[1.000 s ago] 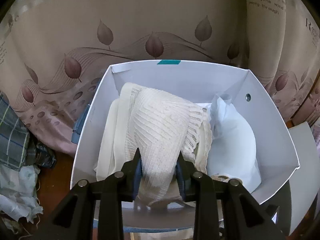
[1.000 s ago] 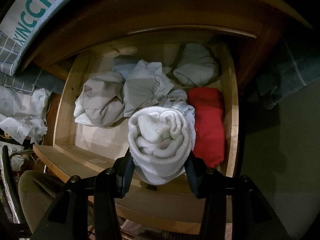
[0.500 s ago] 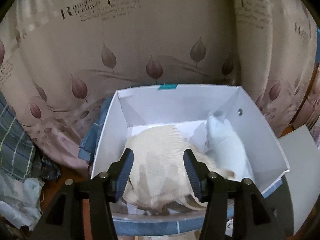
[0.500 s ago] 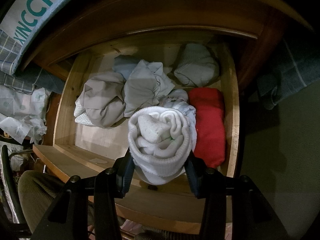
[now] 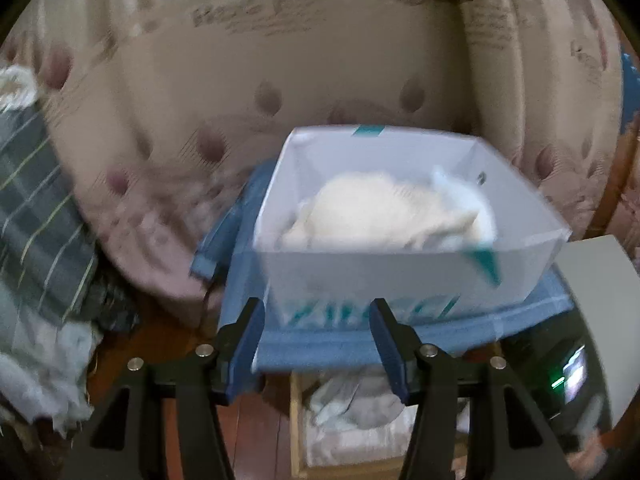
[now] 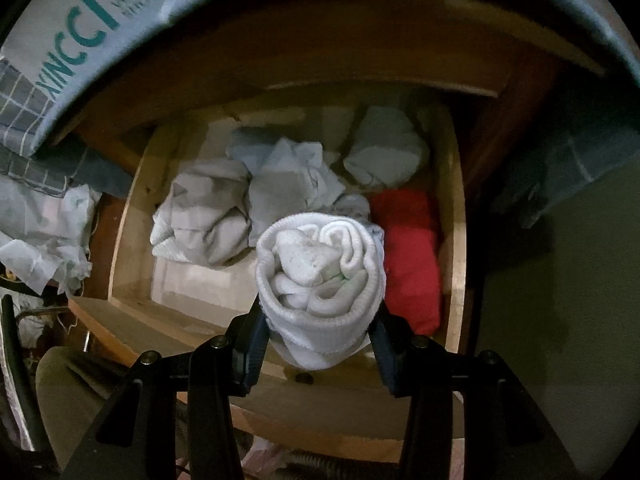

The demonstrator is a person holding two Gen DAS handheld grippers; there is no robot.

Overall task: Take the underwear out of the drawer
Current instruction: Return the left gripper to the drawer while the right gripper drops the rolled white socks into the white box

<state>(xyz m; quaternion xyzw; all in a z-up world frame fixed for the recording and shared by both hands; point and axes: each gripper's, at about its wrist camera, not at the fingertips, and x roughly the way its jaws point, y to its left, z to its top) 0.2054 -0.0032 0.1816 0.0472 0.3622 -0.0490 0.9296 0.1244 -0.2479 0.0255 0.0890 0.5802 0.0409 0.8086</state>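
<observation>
In the left wrist view a white shoe box (image 5: 400,280) holds a cream knit garment (image 5: 380,212) and a pale blue piece. My left gripper (image 5: 317,308) is in front of the box, its jaws opening with nothing between them. In the right wrist view my right gripper (image 6: 319,316) is shut on a rolled white underwear (image 6: 320,264) and holds it above the open wooden drawer (image 6: 455,240). A red garment (image 6: 408,256), a grey bundle (image 6: 200,216) and light blue pieces (image 6: 288,184) lie in the drawer.
The box stands on a blue checked cloth (image 5: 340,340) before a leaf-print fabric (image 5: 280,60). Plaid cloth (image 5: 36,200) and crumpled white cloth lie at the left. A dark device with a green light (image 5: 568,372) sits at the right. A chair seat (image 6: 60,400) is below the drawer front.
My left gripper let go of the cream garment, which now lies in the box, and drew back out of the box. The right gripper still holds the white roll in the same place.
</observation>
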